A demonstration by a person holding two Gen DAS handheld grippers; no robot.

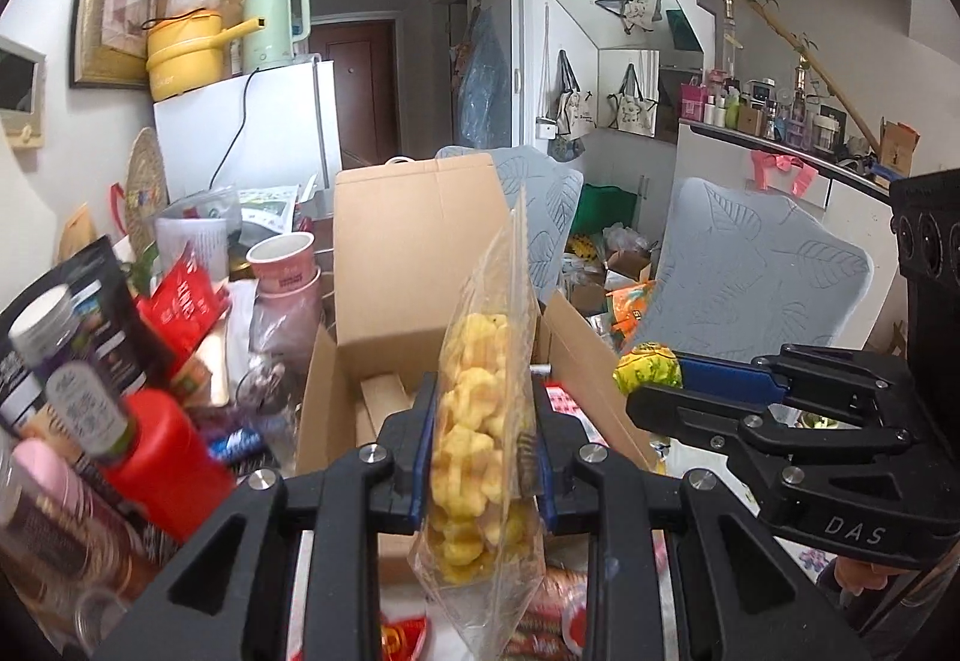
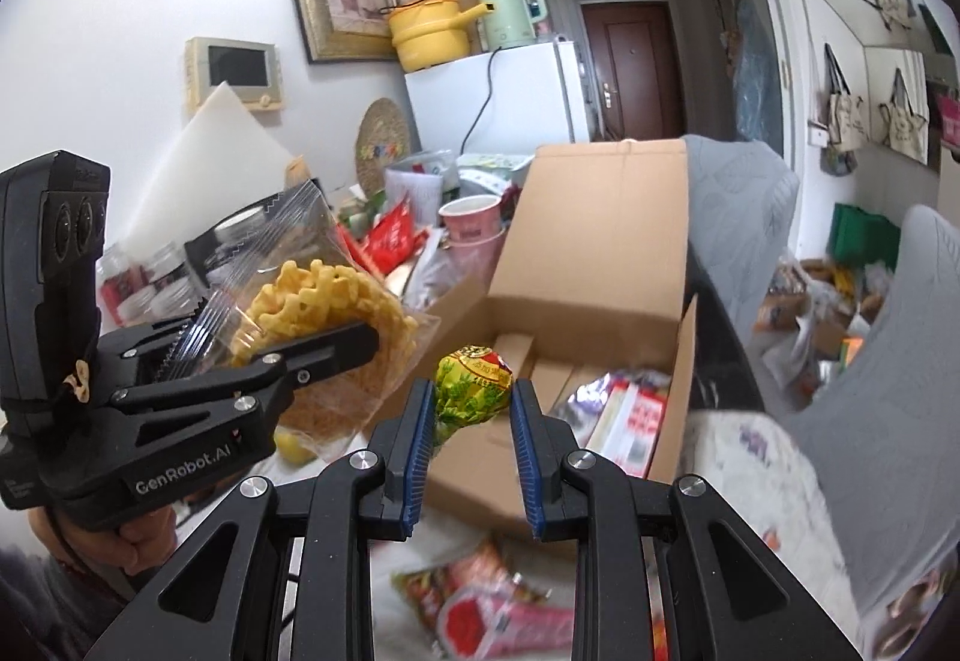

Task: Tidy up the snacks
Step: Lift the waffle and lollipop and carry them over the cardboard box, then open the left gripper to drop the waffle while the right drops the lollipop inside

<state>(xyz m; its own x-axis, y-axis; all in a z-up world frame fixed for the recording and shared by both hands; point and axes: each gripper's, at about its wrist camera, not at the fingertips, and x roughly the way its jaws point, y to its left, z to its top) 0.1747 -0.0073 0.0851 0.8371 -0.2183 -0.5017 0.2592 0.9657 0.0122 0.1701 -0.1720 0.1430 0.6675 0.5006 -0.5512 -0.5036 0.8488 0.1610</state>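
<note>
My left gripper [image 1: 483, 385] is shut on a clear bag of yellow lattice crisps [image 1: 474, 355], held upright in front of an open cardboard box [image 1: 414, 253]. The right wrist view shows the same left gripper [image 2: 360, 343] at the left with the crisp bag [image 2: 318, 301]. My right gripper [image 2: 473, 391] is shut on a round snack in a yellow-green wrapper [image 2: 474, 370], held above the box's [image 2: 600, 241] near wall. From the left wrist view the right gripper [image 1: 654, 385] and its wrapped snack [image 1: 648, 368] sit at the box's right side. Several flat packets [image 2: 624, 409] lie inside the box.
Jars, a red bottle [image 1: 162, 457] and pink cups [image 1: 282, 259] crowd the table left of the box. A white fridge [image 1: 252, 120] stands behind. Grey chair backs [image 1: 750, 265] stand to the right. Loose snack packets [image 2: 480, 601] lie on the table in front of the box.
</note>
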